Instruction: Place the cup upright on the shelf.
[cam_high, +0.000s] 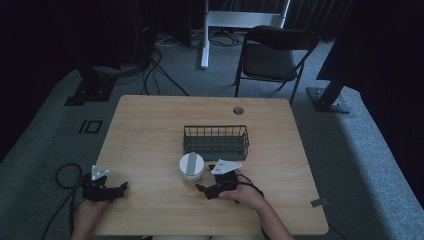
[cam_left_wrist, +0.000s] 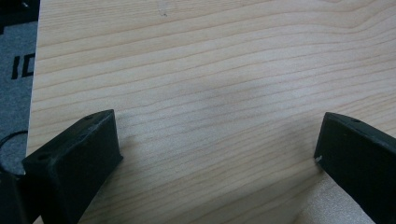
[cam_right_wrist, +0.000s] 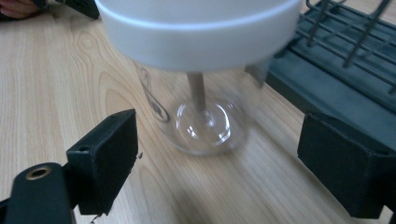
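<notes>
Jar (cam_right_wrist: 201, 88) — clear, white-lidded, upright on table (cam_high: 150, 130) beside wire basket (cam_high: 216, 140); likely light, slick, breakable — grasp below the lid. Right gripper (cam_right_wrist: 219, 163) spread before it; left gripper (cam_left_wrist: 215, 154) spread, empty.

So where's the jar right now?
In the high view the jar stands upright on the table, just in front of the wire basket, with the right gripper close beside it.

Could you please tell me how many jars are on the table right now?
1. A clear jar with a white lid stands on the table just in front of the wire basket, beside the right gripper.
</notes>
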